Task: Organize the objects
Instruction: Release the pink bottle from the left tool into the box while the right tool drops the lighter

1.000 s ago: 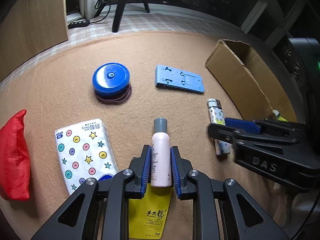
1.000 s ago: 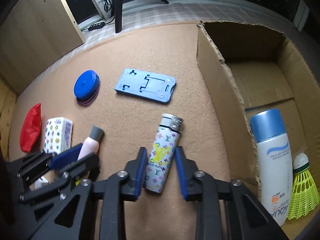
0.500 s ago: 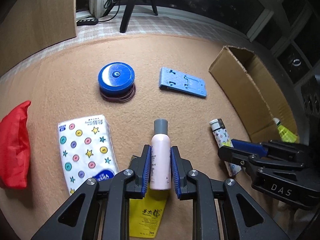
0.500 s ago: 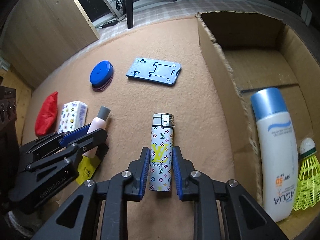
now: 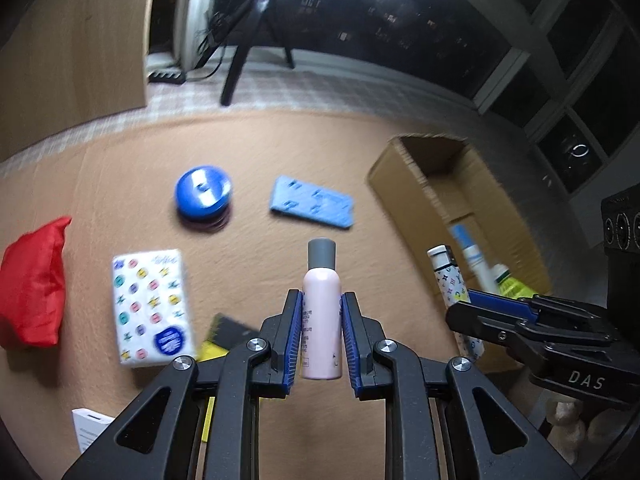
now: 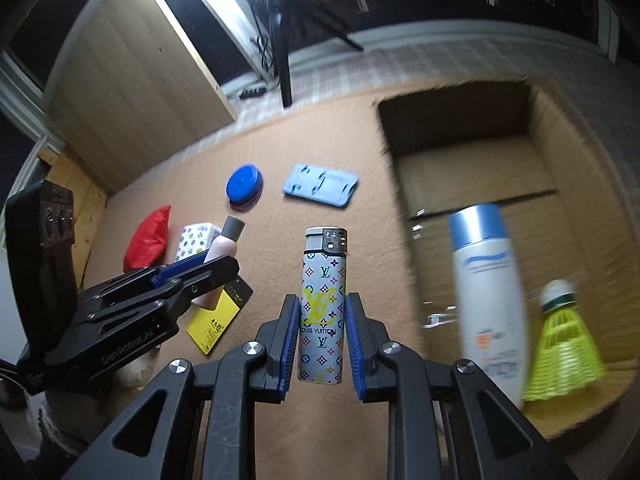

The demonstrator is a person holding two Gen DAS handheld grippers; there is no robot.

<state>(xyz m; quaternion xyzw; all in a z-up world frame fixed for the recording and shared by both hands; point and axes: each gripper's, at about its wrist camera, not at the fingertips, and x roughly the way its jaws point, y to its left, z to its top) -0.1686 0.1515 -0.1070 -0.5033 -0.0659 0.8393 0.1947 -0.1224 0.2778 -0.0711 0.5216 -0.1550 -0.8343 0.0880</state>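
The cardboard box (image 6: 472, 168), open-topped, lies at about two o'clock in the right wrist view and already holds a white sunscreen bottle (image 6: 486, 296) and a yellow shuttlecock (image 6: 562, 348); it looks like the place where the loose things are being gathered.

The step in hand seems to be carrying two picked items over to it. To do that well, each one should clear the near wall of the box before it is lowered, and be let go low over bare cardboard, around twelve o'clock of the sunscreen bottle, so it neither bounces nor knocks the shuttlecock. The two hands would best go in one after the other, since they are close together.

The left gripper (image 5: 321, 340) has its fingers pinching the pink bottle (image 5: 321, 312) at mid-body, grey cap pointing to twelve o'clock, above the tan surface. The right gripper (image 6: 323, 344) has its fingers clamped on the patterned lighter (image 6: 323, 304) at its lower half, metal head up. Smooth, narrow bodies like these may slip if tilted sharply.

Readable writing: "LOUIS VUITTON" and LV monograms on the lighter; "DAS" on the right gripper's body in the left wrist view; "GenRobot.AI", as far as it can be read, on the left gripper's body in the right wrist view. The sunscreen label is too blurred to read.
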